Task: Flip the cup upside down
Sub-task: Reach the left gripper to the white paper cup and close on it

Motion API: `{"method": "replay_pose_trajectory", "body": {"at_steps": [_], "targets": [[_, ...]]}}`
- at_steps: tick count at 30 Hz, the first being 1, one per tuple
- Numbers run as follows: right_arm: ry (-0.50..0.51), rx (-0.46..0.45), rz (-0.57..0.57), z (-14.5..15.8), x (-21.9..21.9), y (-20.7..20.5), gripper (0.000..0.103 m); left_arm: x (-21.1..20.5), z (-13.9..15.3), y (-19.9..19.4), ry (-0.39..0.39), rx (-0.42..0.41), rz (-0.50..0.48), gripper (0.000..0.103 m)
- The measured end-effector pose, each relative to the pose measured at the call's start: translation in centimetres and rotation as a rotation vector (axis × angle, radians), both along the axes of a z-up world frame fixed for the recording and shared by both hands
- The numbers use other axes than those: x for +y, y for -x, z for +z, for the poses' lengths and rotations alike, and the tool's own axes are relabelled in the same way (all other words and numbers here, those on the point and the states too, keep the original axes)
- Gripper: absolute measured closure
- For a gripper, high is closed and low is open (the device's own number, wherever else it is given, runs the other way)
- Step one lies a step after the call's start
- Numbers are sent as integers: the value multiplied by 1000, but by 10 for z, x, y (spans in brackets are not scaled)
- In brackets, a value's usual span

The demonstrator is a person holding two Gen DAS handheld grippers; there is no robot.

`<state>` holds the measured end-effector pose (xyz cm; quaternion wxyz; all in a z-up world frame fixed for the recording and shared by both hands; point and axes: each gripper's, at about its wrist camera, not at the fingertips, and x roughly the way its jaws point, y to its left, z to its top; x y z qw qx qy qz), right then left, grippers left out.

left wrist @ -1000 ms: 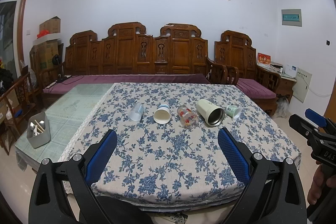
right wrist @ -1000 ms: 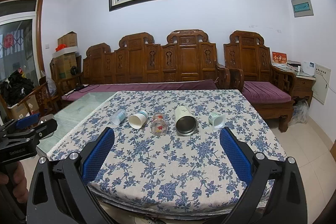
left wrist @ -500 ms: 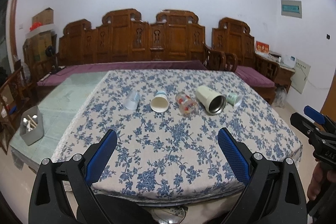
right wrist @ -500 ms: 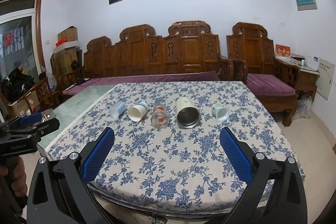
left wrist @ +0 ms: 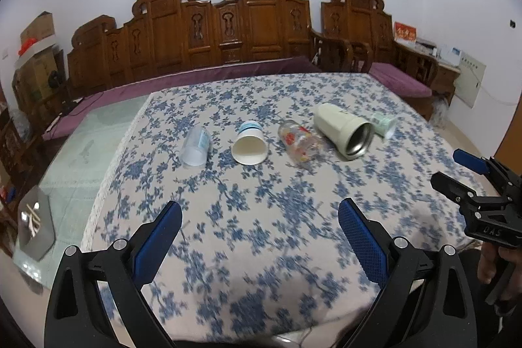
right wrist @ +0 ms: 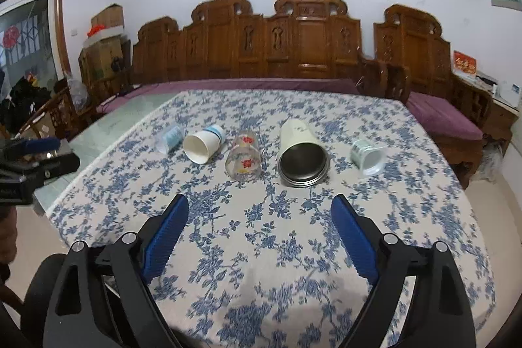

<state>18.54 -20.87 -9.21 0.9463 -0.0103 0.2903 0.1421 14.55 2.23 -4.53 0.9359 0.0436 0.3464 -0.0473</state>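
Five cups lie on their sides in a row across the middle of both frames, mouths turned toward the cameras: a clear plastic cup [left wrist: 195, 147], a white paper cup [left wrist: 249, 143], a glass with red flowers [left wrist: 300, 143], a cream steel-lined tumbler [left wrist: 344, 134] and a small green cup [left wrist: 383, 124]. None stands mouth-down, so as far as can be judged nothing of the flip is done; choosing a cup, gripping it, turning it over and setting it down all remain. The task does not say which cup is meant.

In the right wrist view the glass [right wrist: 244, 159] and the tumbler [right wrist: 301, 159] lie just above the gap of the right hand-held gripper [right wrist: 259, 217], which sits at lower centre with its blue pads spread wide and nothing between them. The cups are near but apart from it.

The left hand-held gripper [left wrist: 259, 225] is likewise released and empty at lower centre of its own frame, with the whole row further up and well apart.

All rest on the bench [left wrist: 261, 234] with its blue-flowered cloth; a carved wooden sofa [left wrist: 228, 31] fills the upper part of the frame.
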Motion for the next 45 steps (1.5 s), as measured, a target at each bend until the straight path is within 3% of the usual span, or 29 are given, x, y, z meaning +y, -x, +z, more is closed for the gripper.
{"method": "replay_pose_trajectory", "body": {"at_steps": [9,13,25,32,37,42,45], "targets": [[35,65,43,-33,20,-54,17,23,-31,-77,-4,85,34,10],[34,87,59,-43,27,-67,18,25,-41,-105,9,114,31,16],[-31,123,90,-53,31,-78,21,18,-56,-205,21,206,2,27],[-28,135,117,-57,36,-79,21,8,-83,-267,26,323,-9,31],[-22,141,116,-63,35,-80,21,0,-110,-297,21,435,-7,34],[-35,159,99,-69,28,-82,21,-3,-126,-312,12,489,6,35],[-40,170,86,-72,23,-84,21,-5,-134,-313,2,518,8,43]]}}
